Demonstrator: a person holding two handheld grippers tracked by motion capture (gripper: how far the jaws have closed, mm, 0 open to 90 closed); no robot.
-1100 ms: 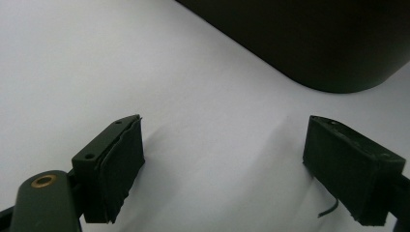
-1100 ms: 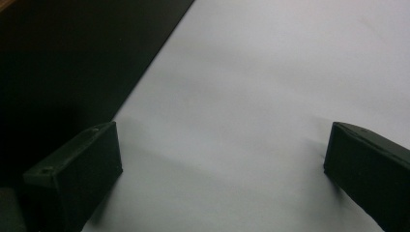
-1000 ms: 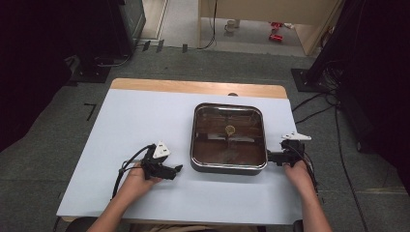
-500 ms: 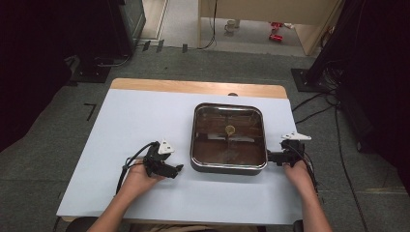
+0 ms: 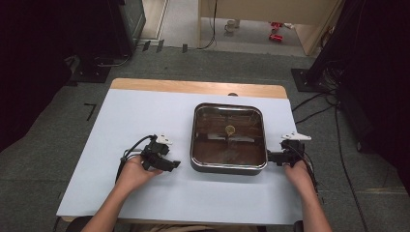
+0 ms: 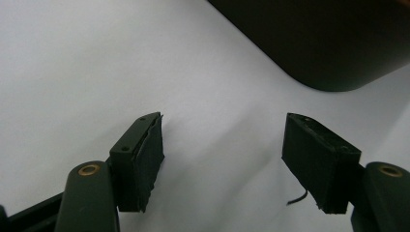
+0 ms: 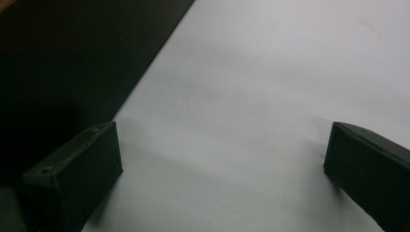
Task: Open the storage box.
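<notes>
A: Well, starting at the left, where are the left tongs?

B: They lie low over the pale tabletop, held in the person's left hand, with a black cable looping off to the left. The tips point right, toward the pan, but stay clear of it with bare surface between.

A: Released or clenched?

B: Released. In the left gripper view the left tongs stand with jaws wide apart and nothing between them but the tabletop. A rounded dark corner of the pan sits ahead at upper right, apart from the jaws.

A: And the pan itself?

B: A square, dark, shiny-rimmed pan with rounded corners, sitting flat a little right of the tabletop's middle. Something small and round lies inside near its centre; I cannot tell what it is.

A: Then the right side?

B: The right tongs are held in the right hand, tips just beside the pan's right wall near its front corner; whether they touch it is unclear from above.

A: Their state?

B: Also released. In the right gripper view the right tongs are spread wide over pale tabletop, the pan's dark side running along the left, close by one jaw.
</notes>
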